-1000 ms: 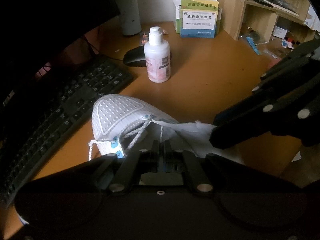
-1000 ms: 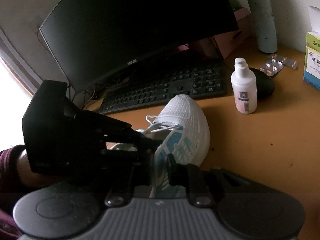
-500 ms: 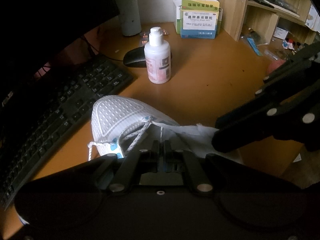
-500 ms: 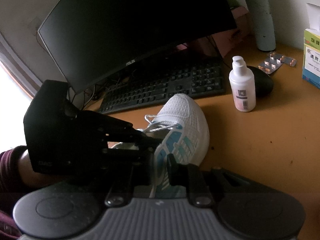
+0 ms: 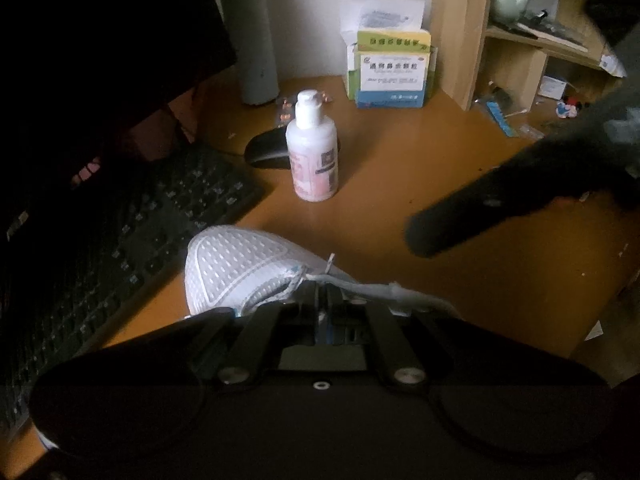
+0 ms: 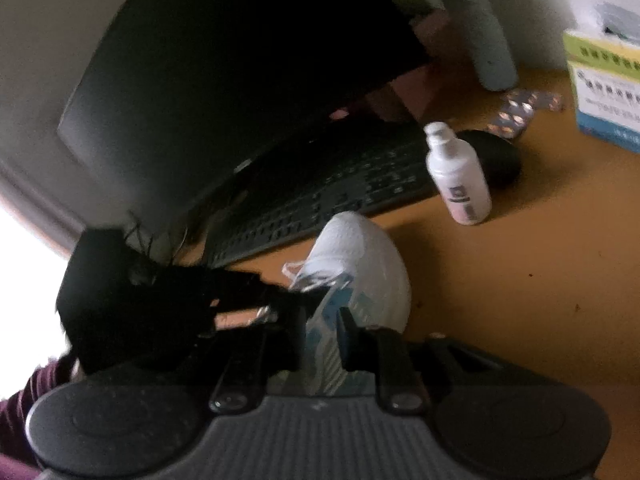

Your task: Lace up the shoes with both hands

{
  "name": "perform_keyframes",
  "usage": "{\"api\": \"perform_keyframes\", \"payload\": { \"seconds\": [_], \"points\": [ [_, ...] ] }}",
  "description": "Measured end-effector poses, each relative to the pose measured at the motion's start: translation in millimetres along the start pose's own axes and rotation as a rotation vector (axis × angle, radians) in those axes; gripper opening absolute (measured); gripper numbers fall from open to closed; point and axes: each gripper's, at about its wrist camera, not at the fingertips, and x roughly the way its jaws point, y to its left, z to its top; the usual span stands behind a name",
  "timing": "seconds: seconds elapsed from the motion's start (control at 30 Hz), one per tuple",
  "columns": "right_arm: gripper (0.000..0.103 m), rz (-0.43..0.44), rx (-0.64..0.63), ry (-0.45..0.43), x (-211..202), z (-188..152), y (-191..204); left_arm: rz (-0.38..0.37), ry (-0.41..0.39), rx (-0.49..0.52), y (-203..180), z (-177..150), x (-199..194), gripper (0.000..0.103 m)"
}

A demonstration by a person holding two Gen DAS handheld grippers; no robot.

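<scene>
L wrist view: white shoe lies on the desk, toe twd the keyboard and lotion bottle. Left gripper sits right over the lacing area, jaws pinched together on a lace; one loose lace tip sticks up just beyond. Right gripper shows as a dark blur at the right, above the desk, apart from the shoe.

R wrist view (blurry): right gripper hangs over the shoe's blue-striped side, jaws narrow and opening w/ only the shoe seen in the gap behind them; nothing pinched as far as I can tell. Left gripper's black body at left, tip at the eyelets.

Step, prob.: left holds a lace end taut while right lets go to re-grip. Next needs right to find the free end and pinch it near the tip w/o slackening left's hold.
</scene>
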Motion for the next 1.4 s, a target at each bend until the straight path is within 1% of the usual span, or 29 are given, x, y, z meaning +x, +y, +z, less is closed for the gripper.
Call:
{"api": "perform_keyframes", "payload": {
  "seconds": [0.07,0.2,0.3,0.5,0.53,0.57,0.6,0.63,0.67,0.7,0.73,0.77,0.83,0.9,0.93,1.0,1.1,1.2,1.27,1.4],
  "points": [
    [0.018,0.003,0.041,-0.001,8.4,2.1,-5.2,-0.004,-0.001,-0.002,0.9,0.8,1.2,0.001],
    [0.018,0.008,0.187,0.001,30.8,5.4,-20.8,-0.011,-0.006,0.009,0.9,1.0,1.3,0.001],
    [0.018,0.015,0.253,-0.003,42.2,7.4,-27.3,-0.014,-0.007,0.01,2.0,1.1,1.3,0.001],
    [0.018,0.041,0.298,0.006,56.3,10.1,-30.0,-0.006,-0.003,0.016,1.1,0.7,1.9,0.001],
    [0.014,0.043,0.294,0.004,57.1,10.3,-29.9,-0.001,-0.003,0.018,0.7,0.4,1.6,0.002],
    [0.01,0.045,0.291,0.003,58.0,10.4,-29.9,0.012,-0.006,0.026,-0.1,-0.3,-0.1,0.004],
    [0.002,0.049,0.29,-0.002,57.8,10.4,-30.4,0.031,-0.015,0.033,-1.3,-1.1,-3.7,0.014],
    [0.002,0.049,0.288,-0.007,57.8,10.3,-29.8,0.053,-0.032,0.039,-2.8,-2.6,-10.2,0.022],
    [0.002,0.04,0.275,-0.021,54.7,10.2,-27.6,0.071,-0.05,0.043,-3.8,-4.2,-15.9,0.024],
    [0.002,0.027,0.255,-0.045,47.8,10.7,-24.6,0.094,-0.067,0.046,-4.9,-7.2,-22.2,0.031],
    [0.002,0.022,0.243,-0.064,42.0,11.0,-23.1,0.125,-0.089,0.05,-6.2,-11.7,-30.8,0.04],
    [0.002,0.012,0.221,-0.114,25.9,13.8,-22.2,0.142,-0.098,0.054,-7.3,-14.9,-35.8,0.041],
    [0.002,-0.022,0.189,-0.197,-4.1,23.0,-24.4,0.145,-0.088,0.065,-9.9,-21.7,-40.7,0.041],
    [0.002,-0.099,0.142,-0.309,-53.3,34.6,-30.1,0.165,-0.083,0.079,-14.0,-29.8,-46.8,0.041],
    [0.002,-0.121,0.128,-0.333,-65.3,37.6,-31.2,0.172,-0.079,0.085,-15.6,-32.4,-49.2,0.041],
    [0.002,-0.233,0.052,-0.418,-115.8,45.1,-33.8,0.176,-0.069,0.078,-16.2,-37.0,-52.4,0.041],
    [0.002,-0.378,0.008,-0.511,-176.6,45.0,-42.8,0.166,-0.057,0.047,-14.1,-40.0,-52.2,0.041],
    [0.002,-0.487,0.037,-0.574,-224.6,39.0,-60.5,0.164,-0.039,0.031,-13.2,-41.1,-49.9,0.041],
    [0.002,-0.539,0.052,-0.603,-247.1,34.0,-68.2,0.161,-0.042,0.03,-15.0,-41.8,-52.6,0.041],
    [0.002,-0.622,0.062,-0.652,-278.4,20.3,-74.8,0.164,-0.034,0.035,-16.9,-44.4,-54.4,0.041]
  ]
}}
